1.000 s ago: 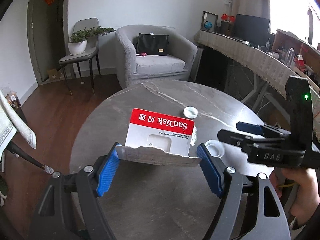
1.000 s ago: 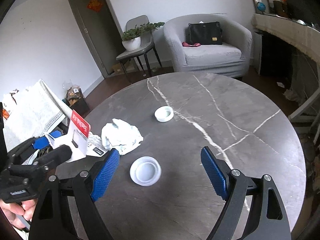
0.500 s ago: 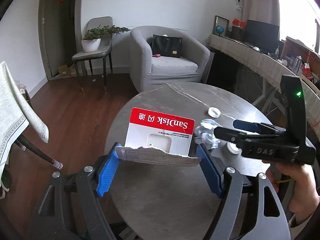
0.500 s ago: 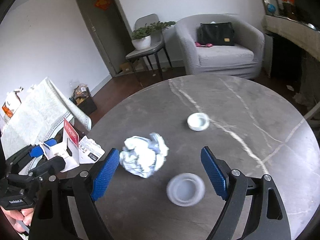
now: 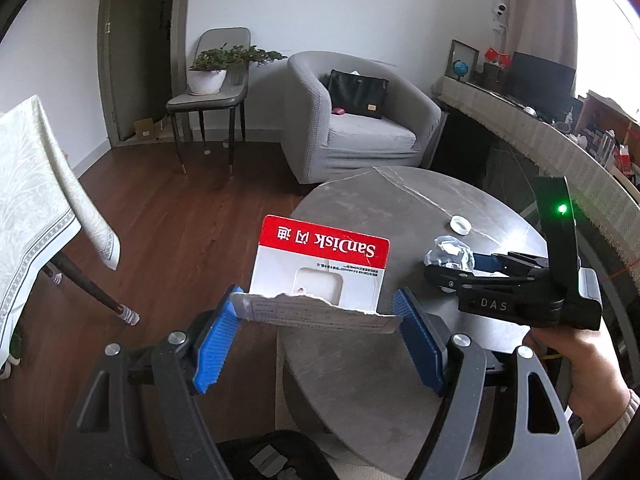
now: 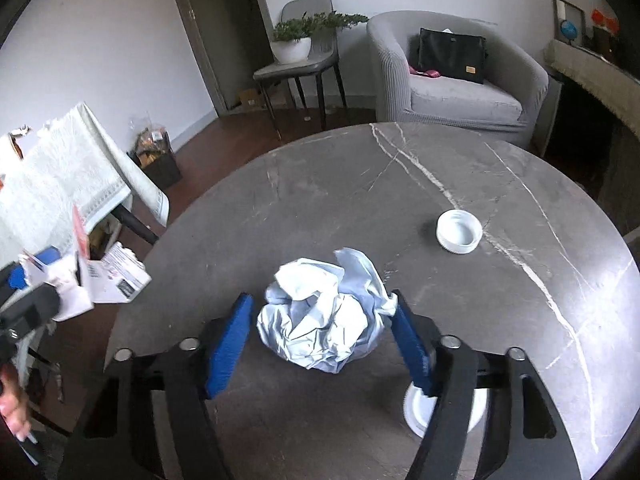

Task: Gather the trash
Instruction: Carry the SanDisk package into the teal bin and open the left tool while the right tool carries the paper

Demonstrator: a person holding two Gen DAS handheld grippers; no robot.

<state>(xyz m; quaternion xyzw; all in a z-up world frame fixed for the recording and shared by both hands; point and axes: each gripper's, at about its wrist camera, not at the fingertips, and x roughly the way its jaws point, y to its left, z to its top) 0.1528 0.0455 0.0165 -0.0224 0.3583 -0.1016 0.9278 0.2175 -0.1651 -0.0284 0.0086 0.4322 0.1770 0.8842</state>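
Round grey table in a sitting room | left gripper pinching torn card package past table's left edge | right gripper jaws just been closing around crumpled paper near front edge, left pad seemingly not touching | next: finish squeeze, lift.

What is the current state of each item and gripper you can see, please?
SanDisk card package: torn, upright, clamped in left gripper.
Crumpled paper wad: on table, between closing jaws of right gripper; left pad not touching.
Small white cap: open side up.
Larger white lid: flat, partly hidden.
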